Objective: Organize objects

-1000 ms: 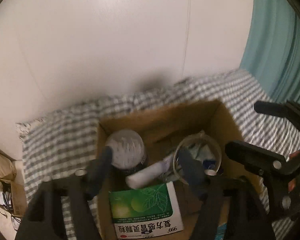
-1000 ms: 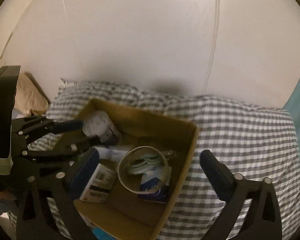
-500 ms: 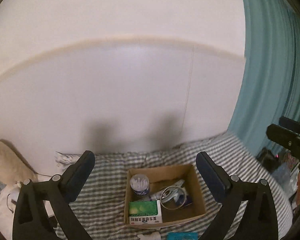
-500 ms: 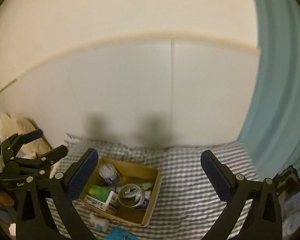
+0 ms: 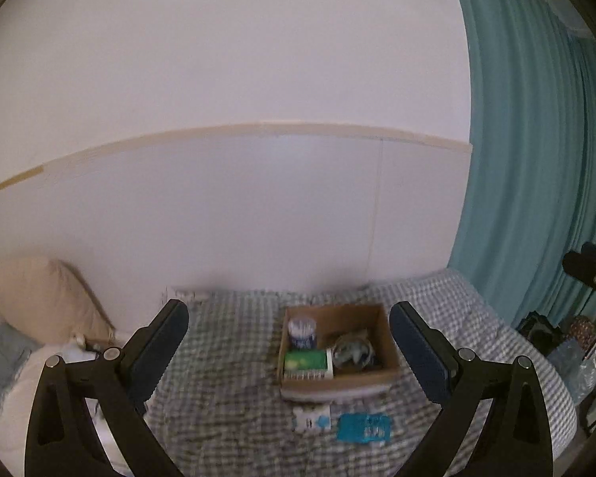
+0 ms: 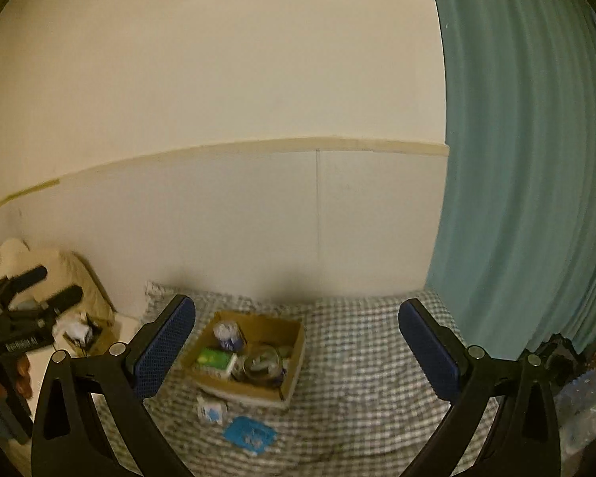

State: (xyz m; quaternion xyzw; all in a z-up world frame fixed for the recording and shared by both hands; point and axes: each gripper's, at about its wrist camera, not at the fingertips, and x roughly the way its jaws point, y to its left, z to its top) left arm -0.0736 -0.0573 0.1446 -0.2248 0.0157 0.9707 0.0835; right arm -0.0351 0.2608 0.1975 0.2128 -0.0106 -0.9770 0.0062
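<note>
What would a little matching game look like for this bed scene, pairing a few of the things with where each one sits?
Things:
1. green carton
2. round container
3. tape roll
4. blue packet

Places:
A. on the checked bedspread, outside the cardboard box, nearer the camera
B. in the box, far left corner
C. in the box, near left corner
D. in the box, right of the green carton

Pairs: 1-C, 2-B, 3-D, 4-A
</note>
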